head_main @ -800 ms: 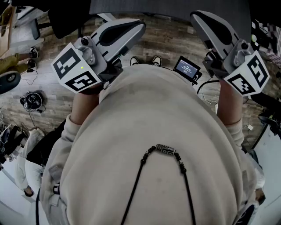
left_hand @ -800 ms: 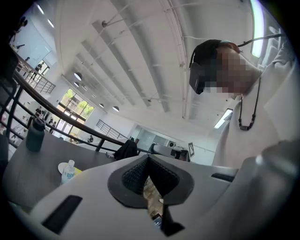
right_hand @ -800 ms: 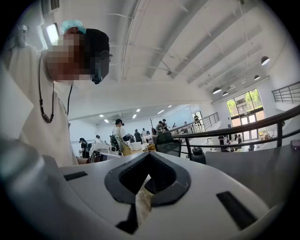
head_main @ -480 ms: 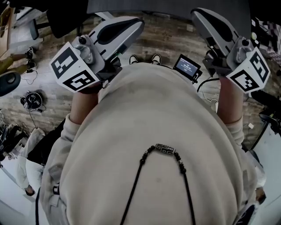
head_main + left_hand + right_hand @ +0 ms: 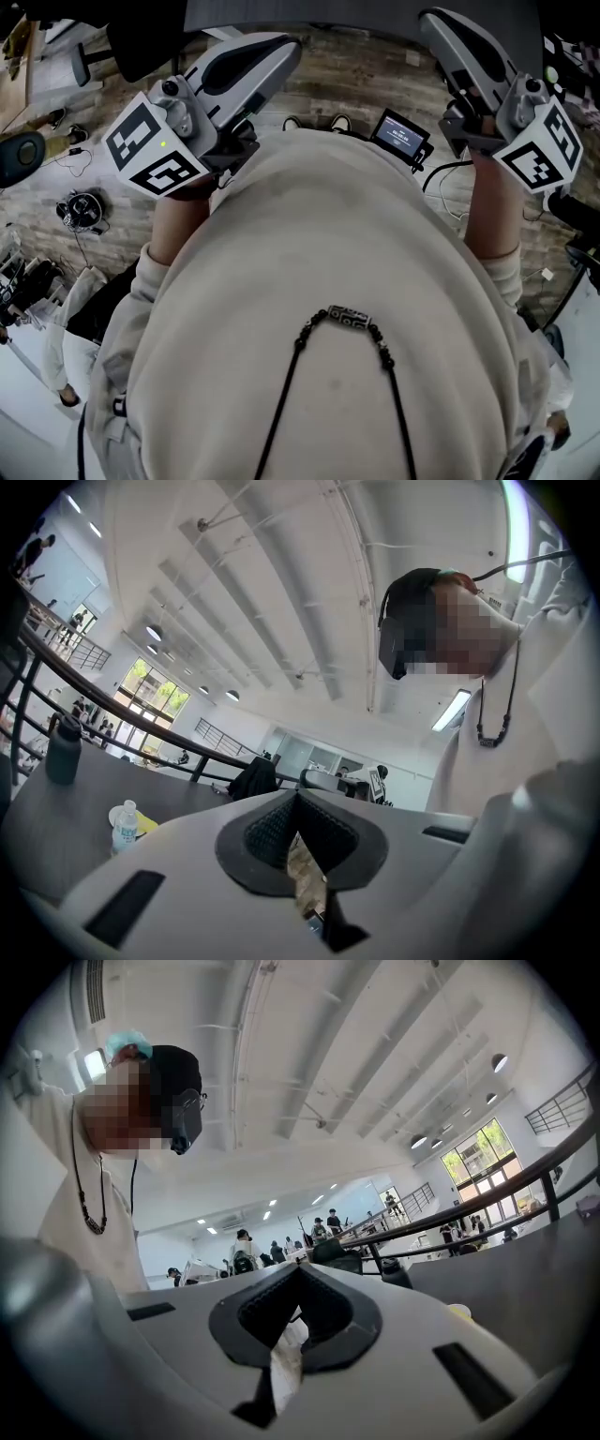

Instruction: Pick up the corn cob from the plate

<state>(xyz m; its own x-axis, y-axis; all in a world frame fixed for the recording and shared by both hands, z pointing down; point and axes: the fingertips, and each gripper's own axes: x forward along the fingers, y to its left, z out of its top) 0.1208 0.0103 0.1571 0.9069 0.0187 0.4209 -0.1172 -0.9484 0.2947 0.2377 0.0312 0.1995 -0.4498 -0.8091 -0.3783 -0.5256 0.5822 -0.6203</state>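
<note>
In the left gripper view a small yellow thing (image 5: 145, 824), perhaps the corn cob, lies on a white plate (image 5: 112, 816) on the dark table (image 5: 66, 817), far off at the left. My left gripper (image 5: 298, 799) is shut with nothing between its pads. My right gripper (image 5: 298, 1277) is shut and empty too. In the head view both are held up in front of the person's chest, the left gripper (image 5: 267, 52) at upper left and the right gripper (image 5: 445, 28) at upper right, well away from the plate.
A small clear water bottle (image 5: 125, 825) stands by the plate and a dark green bottle (image 5: 64, 750) farther left. A black railing (image 5: 141, 733) runs behind the table. In the head view the beige shirt (image 5: 328, 281) fills the middle, over wood floor (image 5: 366, 84) with cables and a small screen (image 5: 400, 139).
The right gripper has drifted a little up and to the right in the head view. The left gripper has barely moved. Both jaws stay shut.
</note>
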